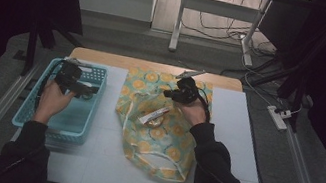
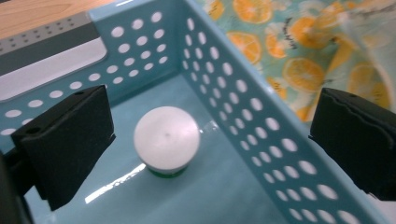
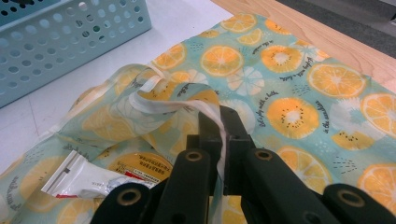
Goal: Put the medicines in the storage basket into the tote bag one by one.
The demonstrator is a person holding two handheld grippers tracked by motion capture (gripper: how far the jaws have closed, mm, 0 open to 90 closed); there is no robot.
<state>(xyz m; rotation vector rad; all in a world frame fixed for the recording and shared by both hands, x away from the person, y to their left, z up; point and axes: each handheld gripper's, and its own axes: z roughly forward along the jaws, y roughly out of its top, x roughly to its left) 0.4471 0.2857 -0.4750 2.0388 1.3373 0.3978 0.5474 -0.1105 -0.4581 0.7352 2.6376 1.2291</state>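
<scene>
Black right tool (image 3: pixel 223 140) pinches the bag's white strap (image 3: pixel 187 105); left tool (image 2: pixel 210 140) gapes over the basket (image 2: pixel 243 107).

The blue basket (image 1: pixel 88 114) on the left of the tabletop (image 1: pixel 244 136) is walled by perforated sides, so it is open from above only — a white-lidded jar (image 2: pixel 166 138) stands on its floor with bare floor all around. A bare strip separates the basket from the orange-print bag (image 1: pixel 141 143). Right of the bag, the tabletop lies open.
</scene>
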